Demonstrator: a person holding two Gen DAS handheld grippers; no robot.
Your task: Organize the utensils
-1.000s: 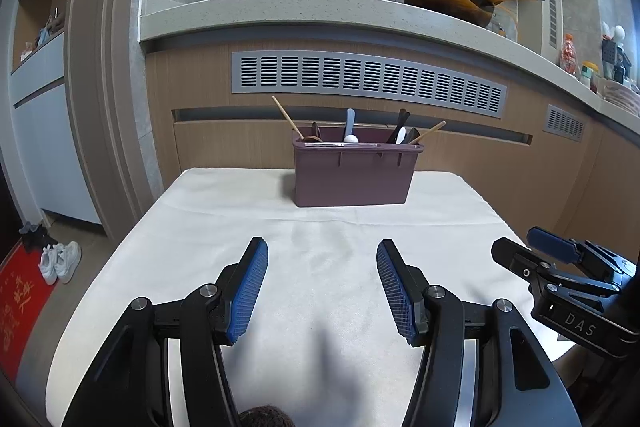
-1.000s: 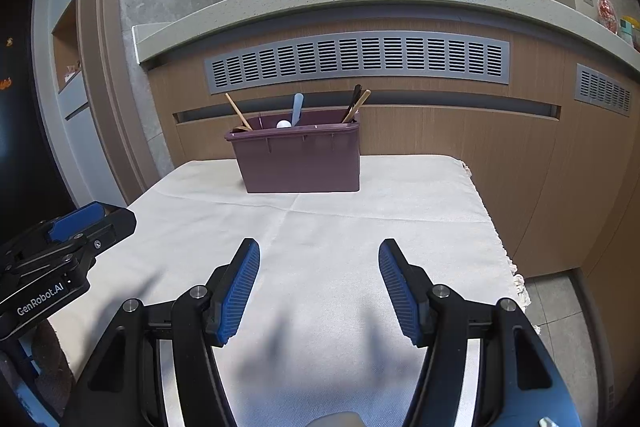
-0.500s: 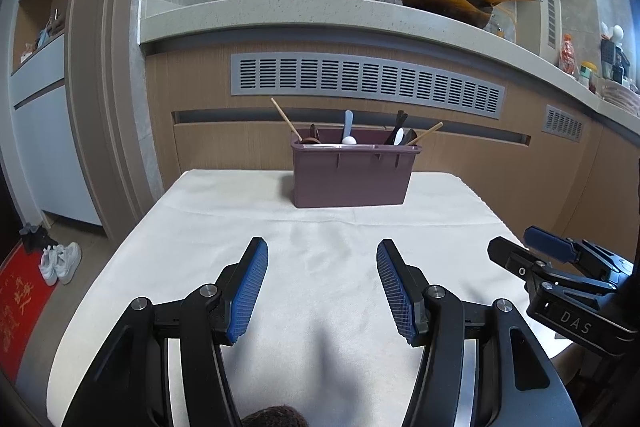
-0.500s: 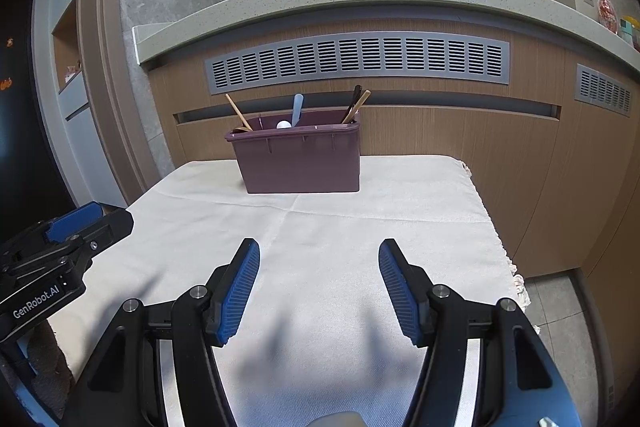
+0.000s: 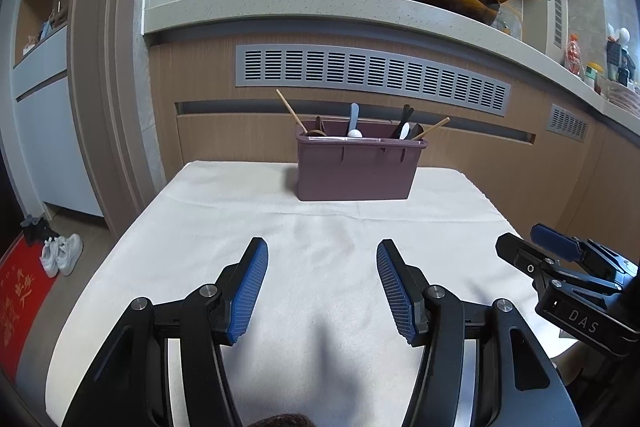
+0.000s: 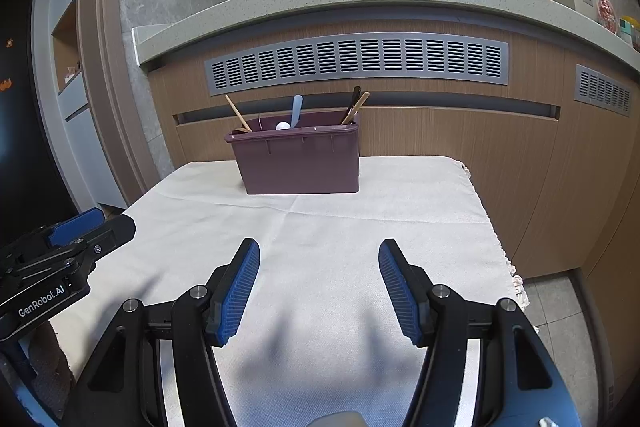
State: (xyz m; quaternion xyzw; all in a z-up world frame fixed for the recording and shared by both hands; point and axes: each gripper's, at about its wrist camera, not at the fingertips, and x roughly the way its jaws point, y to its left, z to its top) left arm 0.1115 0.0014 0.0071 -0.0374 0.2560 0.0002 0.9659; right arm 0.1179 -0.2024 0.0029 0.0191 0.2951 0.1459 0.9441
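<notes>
Cloth (image 5: 320, 227), off-white and finely woven with soft creases, covers the table under both grippers. At its far end stands a plum plastic bin (image 5: 358, 169), rectangular with ribbed walls and a lipped rim, close to the wood-grain counter front (image 6: 460, 147). Utensils poke out of it: a thin wooden stick (image 5: 291, 111) leaning left, a pale blue handle (image 5: 353, 115) upright beside a white spoon bowl (image 5: 354, 133), dark handles (image 5: 405, 118) and another wooden stick (image 5: 434, 127) leaning right. Their lower ends are hidden inside the bin, and its inner dividers are hard to make out. The left gripper (image 5: 322, 285) hovers low over the cloth, jaws spread, ridged blue pads (image 5: 250, 291) empty. The right gripper (image 6: 319, 283) does likewise, jaws spread and holding nothing. Each camera catches the other gripper only partly, cut off at the frame edge.
</notes>
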